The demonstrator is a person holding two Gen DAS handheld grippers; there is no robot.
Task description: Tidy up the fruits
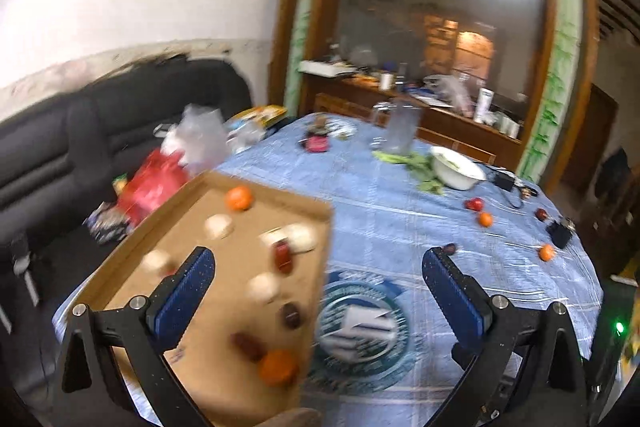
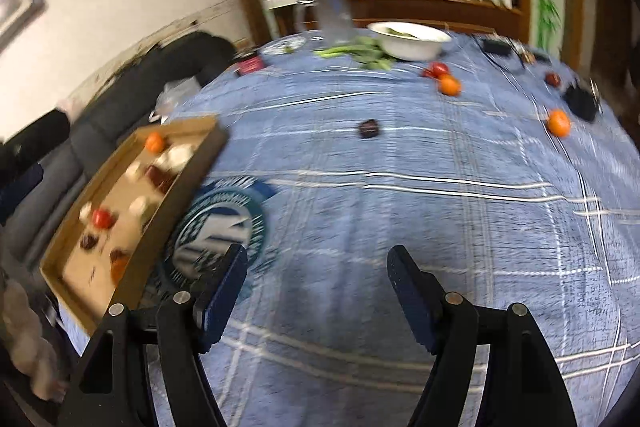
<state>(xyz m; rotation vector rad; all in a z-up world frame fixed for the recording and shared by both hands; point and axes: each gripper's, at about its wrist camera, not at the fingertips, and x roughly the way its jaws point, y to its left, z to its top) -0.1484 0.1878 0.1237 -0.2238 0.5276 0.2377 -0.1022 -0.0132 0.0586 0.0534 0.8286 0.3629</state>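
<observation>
Left tool (image 1: 316, 267) spread wide over the cardboard tray (image 1: 224, 183) (fruit inside, blurred); right tool (image 2: 318, 263) spread, empty, above the counter (image 2: 400, 211).

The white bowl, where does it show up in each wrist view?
Left wrist view: the white bowl sits far across the table, upper right of centre.
Right wrist view: the white bowl sits at the table's far edge, top centre.
Shared landmark: the green leaves lying beside it.
</observation>
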